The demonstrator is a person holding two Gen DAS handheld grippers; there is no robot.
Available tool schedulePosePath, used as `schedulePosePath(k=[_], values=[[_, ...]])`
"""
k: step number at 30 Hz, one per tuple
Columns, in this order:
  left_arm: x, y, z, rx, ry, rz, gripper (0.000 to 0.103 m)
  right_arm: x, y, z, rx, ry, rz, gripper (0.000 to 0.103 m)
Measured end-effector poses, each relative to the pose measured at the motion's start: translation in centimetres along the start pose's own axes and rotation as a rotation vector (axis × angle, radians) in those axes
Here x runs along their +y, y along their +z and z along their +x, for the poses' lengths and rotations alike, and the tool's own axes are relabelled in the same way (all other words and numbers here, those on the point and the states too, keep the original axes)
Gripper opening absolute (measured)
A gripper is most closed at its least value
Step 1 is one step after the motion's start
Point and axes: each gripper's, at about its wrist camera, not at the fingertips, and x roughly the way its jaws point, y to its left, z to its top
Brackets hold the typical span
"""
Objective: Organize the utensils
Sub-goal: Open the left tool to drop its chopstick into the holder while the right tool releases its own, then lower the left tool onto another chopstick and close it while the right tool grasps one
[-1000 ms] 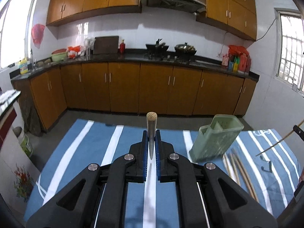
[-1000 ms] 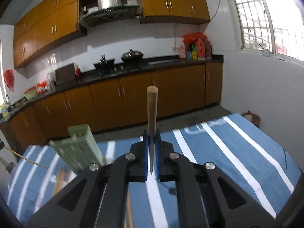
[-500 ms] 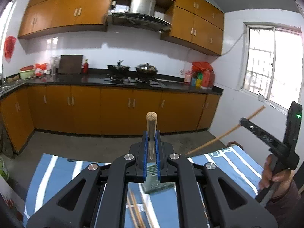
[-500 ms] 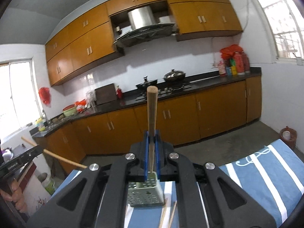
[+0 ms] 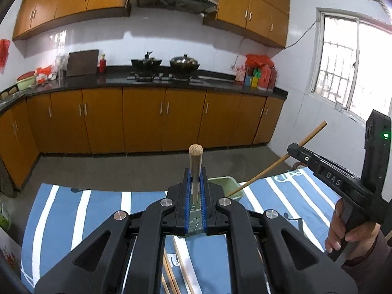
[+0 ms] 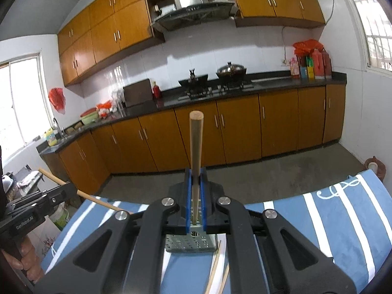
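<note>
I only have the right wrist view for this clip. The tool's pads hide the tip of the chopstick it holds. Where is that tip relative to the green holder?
Observer: In the left wrist view, the right tool holds the right chopstick on a slant, and its lower tip meets the green holder at the right rim. I cannot tell if it is inside.
Reviewer: Is the other tool gripping anything?
Observer: Yes. The left tool is shut on the left chopstick, blunt end forward.

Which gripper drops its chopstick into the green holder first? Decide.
Right, probably. The right chopstick, in the right gripper, slants down with its tip at the rim of the green holder. The left chopstick, in the left gripper, shows no such alignment clearly.
</note>
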Motion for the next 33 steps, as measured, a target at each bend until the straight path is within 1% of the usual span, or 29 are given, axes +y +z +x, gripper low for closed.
schedulePosePath(k=[4, 5, 7, 9, 14, 15, 16, 18, 21, 24, 26, 29, 31, 32, 33], values=[[0.9, -0.9, 2.1, 0.044, 0.001, -0.031, 0.007, -0.2, -1.0, 1.7, 0.036, -0.014, 0.006, 0.008], [1.1, -1.1, 2.4, 0.052, 0.001, -0.044, 0.007, -0.3, -1.2, 2.0, 0.044, -0.018, 0.009, 0.01], [1.5, -1.5, 2.8, 0.064, 0.001, -0.067, 0.007, -0.6, -1.4, 2.2, 0.045, -0.021, 0.019, 0.015], [1.7, -1.5, 2.7, 0.061, 0.002, -0.073, 0.008, -0.7, -1.5, 1.8, 0.033, -0.023, 0.022, 0.027], [1.8, -1.2, 1.8, 0.035, 0.003, -0.088, 0.009, -1.3, -1.3, 0.1, -0.01, -0.026, 0.035, 0.034], [1.8, -1.1, 1.8, 0.031, 0.004, -0.089, 0.014, -1.5, -1.3, -0.4, -0.02, -0.026, 0.04, 0.036], [1.9, -1.1, 1.4, 0.02, 0.008, -0.092, 0.021, -1.6, -1.3, -0.9, -0.029, -0.027, 0.043, 0.037], [1.8, -1.1, 1.0, 0.004, 0.016, -0.093, 0.024, -1.9, -1.5, -1.9, -0.044, -0.035, 0.044, 0.038], [2.1, -1.2, 0.1, -0.017, 0.023, -0.109, 0.024, -3.0, -2.0, -3.4, -0.061, -0.052, 0.055, 0.038], [2.8, -2.0, -1.3, -0.041, 0.032, -0.129, 0.024, -4.6, -3.6, -4.8, -0.06, -0.092, 0.076, 0.039], [3.3, -3.1, -2.0, -0.048, 0.054, -0.133, 0.024, -5.8, -5.2, -5.0, -0.038, -0.127, 0.083, 0.039], [4.2, -5.7, -2.2, -0.021, 0.117, -0.12, 0.024, -7.6, -8.4, -3.9, 0.044, -0.176, 0.096, 0.039], [5.1, -8.2, -1.5, 0.033, 0.153, -0.113, 0.024, -8.5, -10.9, -2.5, 0.123, -0.2, 0.109, 0.039], [5.4, -9.2, -1.0, 0.059, 0.164, -0.113, 0.024, -9.0, -12.6, -1.5, 0.179, -0.203, 0.122, 0.037], [5.8, -10.4, -0.5, 0.086, 0.177, -0.115, 0.024, -9.3, -13.9, -0.8, 0.219, -0.199, 0.13, 0.033]])
